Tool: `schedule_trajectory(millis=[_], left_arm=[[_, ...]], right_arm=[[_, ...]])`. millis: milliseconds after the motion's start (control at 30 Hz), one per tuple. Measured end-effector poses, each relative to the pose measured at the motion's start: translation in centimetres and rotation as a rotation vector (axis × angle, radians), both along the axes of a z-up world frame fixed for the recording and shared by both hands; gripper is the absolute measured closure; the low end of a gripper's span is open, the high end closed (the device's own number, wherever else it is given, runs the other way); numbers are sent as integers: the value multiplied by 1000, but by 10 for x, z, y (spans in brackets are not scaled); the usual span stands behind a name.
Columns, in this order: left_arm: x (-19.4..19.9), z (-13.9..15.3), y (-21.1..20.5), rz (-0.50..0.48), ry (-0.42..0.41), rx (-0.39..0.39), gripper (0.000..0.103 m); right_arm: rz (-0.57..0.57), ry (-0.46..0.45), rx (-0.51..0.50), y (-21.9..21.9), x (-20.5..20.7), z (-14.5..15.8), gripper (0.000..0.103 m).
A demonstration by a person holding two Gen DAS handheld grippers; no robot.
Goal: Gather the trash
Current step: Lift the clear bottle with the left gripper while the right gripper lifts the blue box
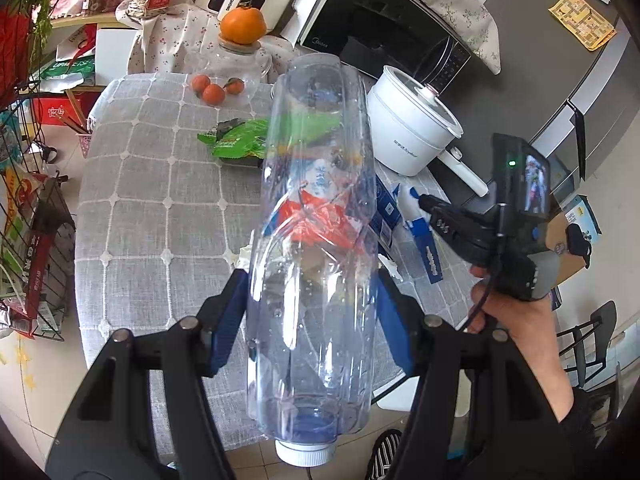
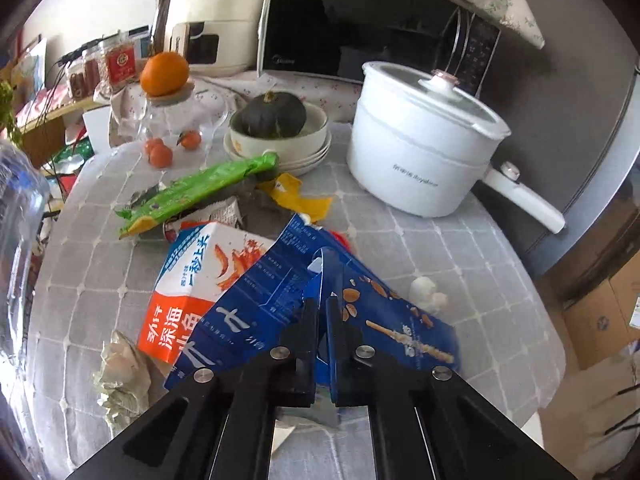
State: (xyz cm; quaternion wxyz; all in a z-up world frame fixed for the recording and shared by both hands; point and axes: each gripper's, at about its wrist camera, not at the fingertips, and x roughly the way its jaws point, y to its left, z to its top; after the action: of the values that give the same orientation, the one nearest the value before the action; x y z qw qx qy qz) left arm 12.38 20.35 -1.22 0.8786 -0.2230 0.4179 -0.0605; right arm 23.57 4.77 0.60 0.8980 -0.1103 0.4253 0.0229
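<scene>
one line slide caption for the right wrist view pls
Right gripper shut on a blue snack box among wrappers on the grey checked tablecloth.

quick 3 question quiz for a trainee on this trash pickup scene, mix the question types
1. True or false: the left tool is shut on the clear plastic bottle.
2. What is the right tool pinching? A) green wrapper B) blue carton C) white pot
3. Fill in: the bottle's white cap points ____ the camera.

Key:
1. True; its blue fingers press both sides of the bottle.
2. B; the jaws close on a flap of the blue carton, while the green wrapper and white pot sit apart on the table.
3. Toward.
</scene>
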Motion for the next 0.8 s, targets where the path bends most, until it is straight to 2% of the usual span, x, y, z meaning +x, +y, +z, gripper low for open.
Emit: schedule_trajectory(millis=[200, 333, 667, 800], left_arm=[[-2, 8, -12, -24, -30, -12, 39], [-2, 13, -27, -61, -48, -29, 39], [-3, 16, -100, -221, -75, -51, 39], [-3, 12, -140, -299, -74, -60, 39]], right_arm=[[-46, -122, 64, -56, -27, 57, 101], [-68, -166, 127, -92, -54, 79, 101], [-111, -244, 213, -170, -125, 91, 101], [-139, -209, 203, -206, -145, 85, 102]])
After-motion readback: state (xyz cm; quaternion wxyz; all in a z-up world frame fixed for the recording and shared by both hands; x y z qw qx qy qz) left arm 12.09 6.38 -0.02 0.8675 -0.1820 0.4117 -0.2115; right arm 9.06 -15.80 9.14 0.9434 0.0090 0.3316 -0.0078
